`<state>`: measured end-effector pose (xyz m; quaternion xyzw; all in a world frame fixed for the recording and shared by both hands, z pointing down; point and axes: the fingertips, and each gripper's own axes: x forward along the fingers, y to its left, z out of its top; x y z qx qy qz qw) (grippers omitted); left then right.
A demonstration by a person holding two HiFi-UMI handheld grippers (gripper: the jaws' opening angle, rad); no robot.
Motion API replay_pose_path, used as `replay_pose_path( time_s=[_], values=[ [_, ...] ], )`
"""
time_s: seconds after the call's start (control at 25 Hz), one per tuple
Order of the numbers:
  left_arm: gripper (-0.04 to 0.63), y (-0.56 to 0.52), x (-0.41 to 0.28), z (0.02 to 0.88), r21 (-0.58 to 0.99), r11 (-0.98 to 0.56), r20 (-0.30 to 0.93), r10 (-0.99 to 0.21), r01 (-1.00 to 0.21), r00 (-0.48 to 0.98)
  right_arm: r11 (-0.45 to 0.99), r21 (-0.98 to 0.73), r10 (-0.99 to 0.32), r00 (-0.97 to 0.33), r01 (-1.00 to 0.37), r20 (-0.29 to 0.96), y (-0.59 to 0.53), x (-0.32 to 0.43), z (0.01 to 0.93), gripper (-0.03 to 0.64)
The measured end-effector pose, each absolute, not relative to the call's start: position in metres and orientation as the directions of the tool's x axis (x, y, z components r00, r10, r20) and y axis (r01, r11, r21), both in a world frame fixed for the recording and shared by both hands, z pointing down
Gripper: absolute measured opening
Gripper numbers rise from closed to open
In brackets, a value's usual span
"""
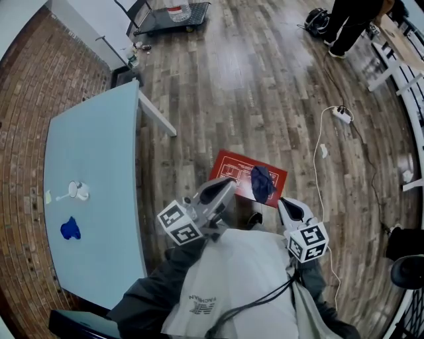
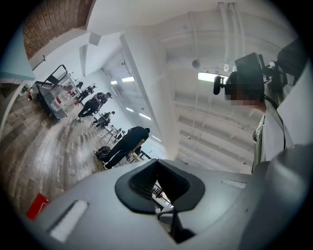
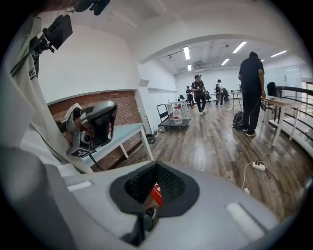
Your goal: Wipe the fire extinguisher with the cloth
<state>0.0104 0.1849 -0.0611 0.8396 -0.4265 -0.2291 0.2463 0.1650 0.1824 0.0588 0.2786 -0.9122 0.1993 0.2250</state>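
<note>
A flat red case with white print lies on the wood floor in front of me, and a dark blue cloth shows over its right part. No fire extinguisher body is clear in any view. My left gripper is held near my chest, just short of the case's near-left corner. Its jaws are closed with nothing between them. My right gripper hovers right of the cloth, apart from it. It is shut, with only a sliver of the red case showing past its jaws.
A pale blue table stands at the left with a bright blue cloth and a small white object on it. A power strip and its cable trail at the right. A cart and a person are at the far end.
</note>
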Motion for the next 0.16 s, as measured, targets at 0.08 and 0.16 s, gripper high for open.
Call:
replay_pose_path(
  time_s=[0.08, 0.16],
  values=[
    [0.003, 0.1858, 0.0123, -0.0598, 0.611, -0.518, -0.175, -0.826, -0.599, 0.536, 0.767, -0.232, -0.420, -0.741, -0.599, 0.524, 0.1838, 0.1662, 0.0587, 0.002],
    [0.003, 0.1864, 0.0139, -0.0583, 0.613, -0.520, -0.174, -0.823, -0.594, 0.541, 0.769, -0.225, -0.421, -0.738, -0.599, 0.527, 0.1851, 0.1672, 0.0587, 0.002]
  ],
)
